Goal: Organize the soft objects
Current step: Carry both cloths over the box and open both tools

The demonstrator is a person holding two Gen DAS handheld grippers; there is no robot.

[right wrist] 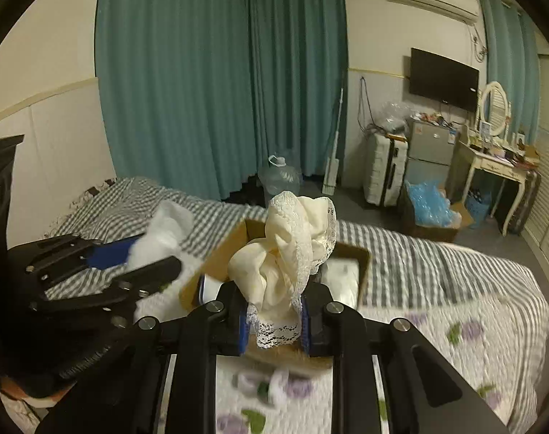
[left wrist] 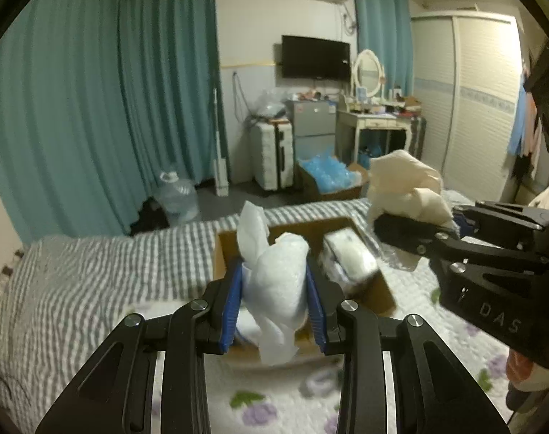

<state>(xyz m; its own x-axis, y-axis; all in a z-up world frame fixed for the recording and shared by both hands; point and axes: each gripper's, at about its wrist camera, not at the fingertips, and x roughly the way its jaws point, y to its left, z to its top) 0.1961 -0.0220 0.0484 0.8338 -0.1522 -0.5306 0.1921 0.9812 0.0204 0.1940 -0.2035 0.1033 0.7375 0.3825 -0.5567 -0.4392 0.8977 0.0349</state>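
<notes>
Left claw: blue pads clamped on a white crinkled soft bundle, possibly foam wrap or thin cloth; material not certain. Bundle's long axis runs roughly upright between the pads, one loose end sticking up and slightly left above the claw, the other tail hanging below the pads. It is held above the near end of a cardboard box.

Right claw: pads closed on a cream lace-trimmed cloth. Cloth bunched, long axis near vertical, bulk rising above the fingertips, a strip of lace edging drooping down between the pads. Seen from the left wrist view, this claw sits to the right of and beyond the left one, cloth pointing up.

Box sits on the bed directly ahead of both claws, open top, long axis running away from the claws. Inside, at its right end, a white padded item; blurred, kind unclear.

Bed cover: grey-and-white striped part beyond the box, floral quilt under and nearer than the claws.

Beyond the bed: teal curtains, water jug on the floor.
</notes>
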